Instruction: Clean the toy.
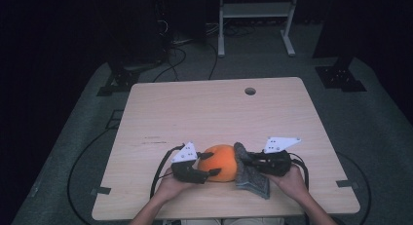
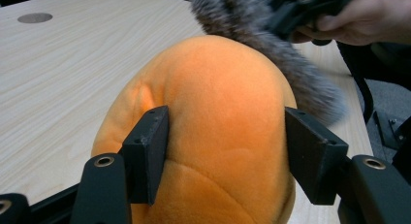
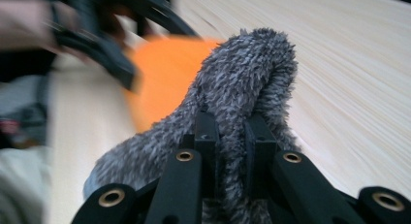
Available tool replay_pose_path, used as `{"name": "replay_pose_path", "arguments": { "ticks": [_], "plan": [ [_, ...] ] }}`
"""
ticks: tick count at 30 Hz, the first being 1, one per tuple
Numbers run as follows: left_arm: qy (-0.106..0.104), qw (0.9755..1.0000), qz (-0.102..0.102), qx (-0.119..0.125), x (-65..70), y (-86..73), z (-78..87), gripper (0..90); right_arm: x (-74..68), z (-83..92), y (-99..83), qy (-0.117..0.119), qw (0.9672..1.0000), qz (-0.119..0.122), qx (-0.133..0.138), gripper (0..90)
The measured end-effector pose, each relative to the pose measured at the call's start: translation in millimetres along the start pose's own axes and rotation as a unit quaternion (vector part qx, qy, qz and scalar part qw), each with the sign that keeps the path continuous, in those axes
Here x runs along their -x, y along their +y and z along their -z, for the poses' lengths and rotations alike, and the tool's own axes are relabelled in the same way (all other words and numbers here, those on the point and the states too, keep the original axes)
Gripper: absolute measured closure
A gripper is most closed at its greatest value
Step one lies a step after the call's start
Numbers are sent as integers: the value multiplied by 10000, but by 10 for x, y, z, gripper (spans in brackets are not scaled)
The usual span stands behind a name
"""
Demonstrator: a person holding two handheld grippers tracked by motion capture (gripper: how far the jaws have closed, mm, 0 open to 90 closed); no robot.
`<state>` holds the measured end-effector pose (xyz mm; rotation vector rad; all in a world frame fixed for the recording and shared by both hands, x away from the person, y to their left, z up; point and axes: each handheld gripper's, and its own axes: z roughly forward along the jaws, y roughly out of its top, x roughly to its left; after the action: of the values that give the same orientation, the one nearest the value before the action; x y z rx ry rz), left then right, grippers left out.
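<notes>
Your orange plush (image 1: 221, 162) sits on the table (image 1: 204, 108) close to the near edge, about midway along it, with the grey furry cloth (image 1: 251, 175) draped against its right side and trailing toward the near edge.

From the high view you see both of your hands low at that edge, the left gripper (image 1: 207, 165) reaching in from the plush's left and the right gripper (image 1: 243, 161) from its right, but not how the jaws sit.

Your left gripper view settles that for the left gripper (image 2: 225, 141): its two black pads press into either flank of the orange plush (image 2: 213, 117), denting the fabric, so it is clamped on the plush. The furry cloth (image 2: 271, 49) lies behind.

Your right gripper view shows the right gripper (image 3: 231, 136) with its jaws nearly together, pinching a fold of the grey cloth (image 3: 242, 78) that stands up between them; the plush (image 3: 165, 73) is blurred beyond it.
</notes>
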<state>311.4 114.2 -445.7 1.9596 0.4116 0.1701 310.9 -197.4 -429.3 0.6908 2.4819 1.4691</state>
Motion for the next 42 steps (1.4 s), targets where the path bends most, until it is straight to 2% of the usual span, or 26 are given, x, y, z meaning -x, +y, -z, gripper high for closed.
{"name": "replay_pose_path", "arguments": {
  "ticks": [2, 4, 6, 7, 8, 9, 11, 14, 16, 18, 20, 21, 22, 24, 25, 31, 34, 36, 37, 38, 40, 42],
  "plan": [
    [1, 10000, 8, -28, 9, 1, 2, 370, 36, 31, -71, -18, 9999, -130, -33, 789],
    [15, 10000, 27, -17, 10, -1, -1, 372, 8, 54, -57, 97, 9997, -150, 151, 788],
    [33, 10000, 52, -8, 12, -4, -4, 375, -64, 46, 9, 279, 9990, -51, 357, 786],
    [33, 10000, 52, -8, 12, -4, -4, 376, -103, 22, 46, 319, 9989, 36, 342, 785],
    [42, 10000, 57, -9, 9, -13, 4, 376, -140, -10, 72, 259, 9990, 169, 307, 785],
    [34, 10000, 65, -15, 3, -23, 15, 376, -149, -22, 75, 236, 9991, 190, 301, 786],
    [19, 10000, 95, 10, 2, -36, 21, 377, -104, -30, 43, 194, 9994, 55, 266, 789],
    [25, 10000, 40, -1, 14, -32, 11, 377, -35, -10, -52, -9, 9999, -125, 98, 789],
    [34, 10000, 69, 35, 10, -33, 4, 377, -50, 20, -55, 49, 9996, -187, 181, 789],
    [33, 9999, 102, 57, -5, -33, 0, 377, -95, 40, -12, 300, 9986, -179, 399, 788],
    [31, 9999, 105, 51, -5, -29, -5, 377, -182, 14, 66, 482, 9974, -10, 541, 788],
    [35, 9999, 97, 57, -1, -30, -4, 377, -222, -20, 98, 495, 9975, 90, 494, 787],
    [31, 9999, 92, 48, 0, -33, 1, 377, -246, -69, 113, 453, 9979, 209, 411, 785],
    [29, 9999, 98, 44, 2, -35, 5, 376, -243, -93, 107, 427, 9982, 203, 366, 786],
    [26, 9999, 105, 53, 2, -33, 3, 376, -191, -89, 83, 363, 9987, 101, 333, 789],
    [29, 10000, 22, 25, 9, -27, -1, 375, -86, -28, -43, -22, 9999, -75, 90, 790],
    [24, 10000, 59, 49, 0, -32, 8, 375, -104, -1, -35, -3, 9998, -47, 201, 789],
    [-18, 10000, 73, 61, -9, -37, 18, 374, -134, 8, 14, 164, 9990, 9, 408, 788],
    [-18, 10000, 73, 61, -9, -37, 18, 358, -144, -8, 31, 204, 9989, -19, 430, 788],
    [-151, 9999, 10, 81, -13, -10, 35, 306, -150, -46, 32, 188, 9993, 9, 327, 790],
    [-311, 9991, 117, 277, -30, 50, 67, 188, -159, -69, 21, 196, 9995, 47, 238, 790],
    [-284, 9992, 213, 202, -53, 84, 52, 127, -195, -56, 21, 212, 9993, 204, 229, 790]
  ]
}}
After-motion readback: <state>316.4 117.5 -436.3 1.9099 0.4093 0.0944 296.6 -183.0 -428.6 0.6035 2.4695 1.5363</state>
